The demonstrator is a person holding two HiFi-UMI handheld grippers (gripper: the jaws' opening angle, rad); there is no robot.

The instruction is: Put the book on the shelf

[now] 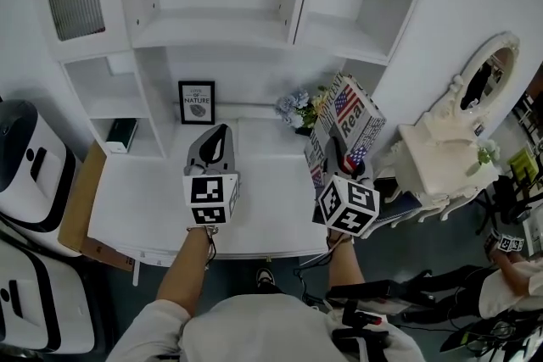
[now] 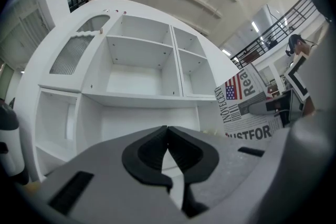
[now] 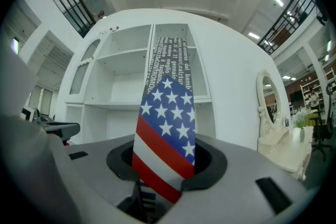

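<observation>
White shelf (image 1: 204, 34) standing ahead; right gripper (image 3: 168, 161) pinching flag-covered book (image 1: 346, 121) upright; left gripper (image 2: 167, 134) jaws pressing together.

A white desktop (image 1: 144, 199) runs beneath a white shelf unit (image 1: 212, 30). At the desktop's twelve o'clock, against the back panel, stands a framed picture (image 1: 196, 102). A bunch of flowers (image 1: 294, 108) sits at two o'clock. A dark object (image 1: 123, 134) rests in the low cubby at ten o'clock.
</observation>
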